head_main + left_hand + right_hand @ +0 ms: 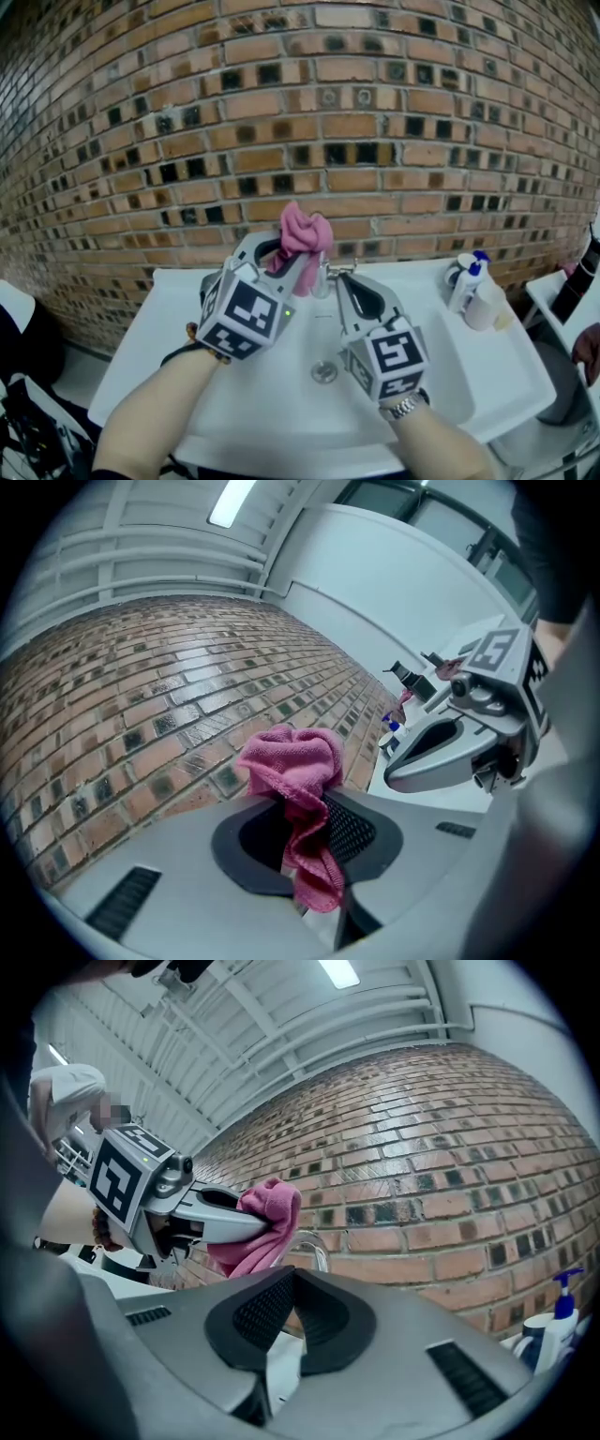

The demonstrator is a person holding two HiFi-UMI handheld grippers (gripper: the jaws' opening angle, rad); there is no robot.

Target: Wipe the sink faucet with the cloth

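The faucet (323, 277) stands at the sink's (169, 314) back edge, before the wall (300, 112). The cloth (306, 232), in the left gripper (289, 259), is just left of the faucet and the right gripper (346, 281) just right. Bottles (469, 281) stand far right.

Brown brick wall (375, 112) (strip light (232, 501) overhead) behind.

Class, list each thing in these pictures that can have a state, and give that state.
left claw: shut on the cloth.
cloth: bunched, held up off the sink.
right claw: shut, nothing in it.
faucet: no water seen running; contact with the cloth unclear.
pump bottle: upright on the sink rim.
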